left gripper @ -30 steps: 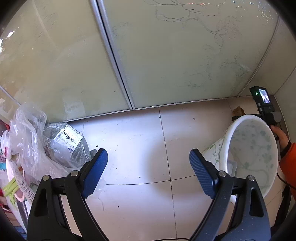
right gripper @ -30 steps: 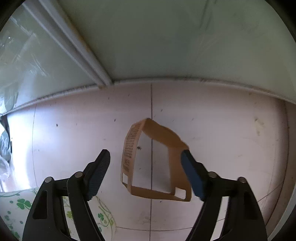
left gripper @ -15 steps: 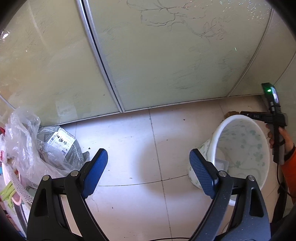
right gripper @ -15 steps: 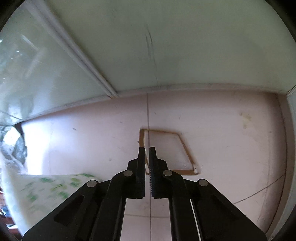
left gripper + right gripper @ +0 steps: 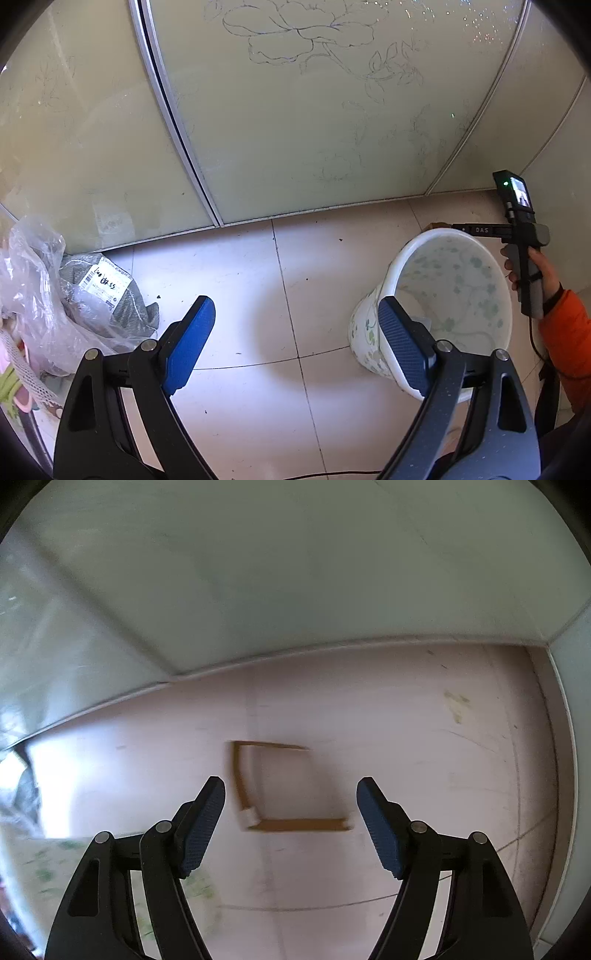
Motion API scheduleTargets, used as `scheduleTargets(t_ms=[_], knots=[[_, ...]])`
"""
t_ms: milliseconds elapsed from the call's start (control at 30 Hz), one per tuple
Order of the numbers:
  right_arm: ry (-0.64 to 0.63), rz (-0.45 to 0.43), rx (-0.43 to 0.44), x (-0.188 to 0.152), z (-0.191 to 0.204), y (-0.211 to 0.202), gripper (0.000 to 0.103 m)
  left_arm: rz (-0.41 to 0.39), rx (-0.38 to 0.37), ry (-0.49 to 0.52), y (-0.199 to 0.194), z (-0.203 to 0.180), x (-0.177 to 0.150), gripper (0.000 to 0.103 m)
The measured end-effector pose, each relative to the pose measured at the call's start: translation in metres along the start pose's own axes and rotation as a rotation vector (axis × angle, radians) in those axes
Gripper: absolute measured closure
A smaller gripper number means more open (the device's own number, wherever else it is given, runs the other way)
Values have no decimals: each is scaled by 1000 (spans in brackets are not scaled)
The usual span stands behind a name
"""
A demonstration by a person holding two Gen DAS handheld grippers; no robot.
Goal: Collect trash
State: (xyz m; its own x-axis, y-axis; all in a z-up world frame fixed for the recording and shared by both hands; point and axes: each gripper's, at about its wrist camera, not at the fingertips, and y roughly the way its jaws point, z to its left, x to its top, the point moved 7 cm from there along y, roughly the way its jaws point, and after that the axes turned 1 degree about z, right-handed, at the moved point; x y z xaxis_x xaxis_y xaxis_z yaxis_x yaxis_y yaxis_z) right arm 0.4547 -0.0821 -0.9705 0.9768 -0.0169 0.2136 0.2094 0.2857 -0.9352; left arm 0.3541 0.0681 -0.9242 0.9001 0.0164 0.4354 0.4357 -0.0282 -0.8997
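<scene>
The brown cardboard frame point(image 5: 291, 786) lies on the tiled floor point(image 5: 406, 738) just ahead of the right gripper point(image 5: 290, 825), in line with the gap between its two fingers point(image 5: 203, 823) and a little beyond their tips. It is a thin open band folded into a rough square, with a pale tab at its near-left corner. It looks very light and flimsy: likely to flex, collapse or slide on the smooth tile if pushed. A pinch across one strip of the band, probably the near edge or the corner by the tab, seems the safest hold, with the fingers coming almost straight down so one blade can get under the card.

The right gripper's jaws have just been opening and now stand fairly wide with nothing pressed between them; the frame is blurred, and whether it is resting or dropping I cannot tell.

To the left of those fingers a white bin with green clover print point(image 5: 55, 867) shows at the picture's edge. From the left wrist camera the same bin point(image 5: 454, 291) stands just right of the left gripper point(image 5: 295, 343), whose fingers are spread wide and empty over bare floor. Further left sits a clear plastic bag point(image 5: 44, 295) with a grey labelled parcel point(image 5: 107, 291). A hand point(image 5: 535, 273) in an orange sleeve holds the right gripper's handle beyond the bin.
</scene>
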Motion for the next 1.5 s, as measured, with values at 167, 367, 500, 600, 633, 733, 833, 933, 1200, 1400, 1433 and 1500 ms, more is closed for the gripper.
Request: scheduleTargets(t_ms=[167, 367, 500, 600, 633, 733, 833, 933, 1200, 1400, 1433, 1500], knots=[[57, 52, 41, -11, -16, 21, 38, -5, 7, 25, 0, -5, 7, 13], [13, 82, 23, -22, -11, 35, 77, 12, -10, 61, 6, -21, 10, 13], [36, 51, 24, -20, -12, 42, 98, 25, -8, 70, 10, -25, 10, 13], [78, 44, 61, -21, -19, 37, 101, 38, 2, 79, 13, -27, 9, 13], [95, 45, 83, -21, -20, 36, 101, 41, 7, 82, 13, -27, 8, 13], [135, 46, 139, -22, -24, 30, 102, 47, 7, 80, 14, -25, 7, 13], [143, 35, 169, -27, -21, 16, 102, 48, 10, 78, 14, -25, 7, 13], [140, 5, 205, -20, -21, -1, 102, 49, 12, 71, 13, -21, 5, 13], [110, -78, 306, -14, -22, -52, 102, 36, -10, 39, 8, -14, 5, 13], [-68, -148, 371, -23, 11, -107, 102, 14, -41, 26, 0, -15, 6, 13], [-95, -150, 380, -27, 19, -115, 102, 10, -45, 25, -1, -16, 7, 13], [-140, -149, 400, -36, 32, -127, 102, 1, -57, 12, -3, -17, 8, 13]])
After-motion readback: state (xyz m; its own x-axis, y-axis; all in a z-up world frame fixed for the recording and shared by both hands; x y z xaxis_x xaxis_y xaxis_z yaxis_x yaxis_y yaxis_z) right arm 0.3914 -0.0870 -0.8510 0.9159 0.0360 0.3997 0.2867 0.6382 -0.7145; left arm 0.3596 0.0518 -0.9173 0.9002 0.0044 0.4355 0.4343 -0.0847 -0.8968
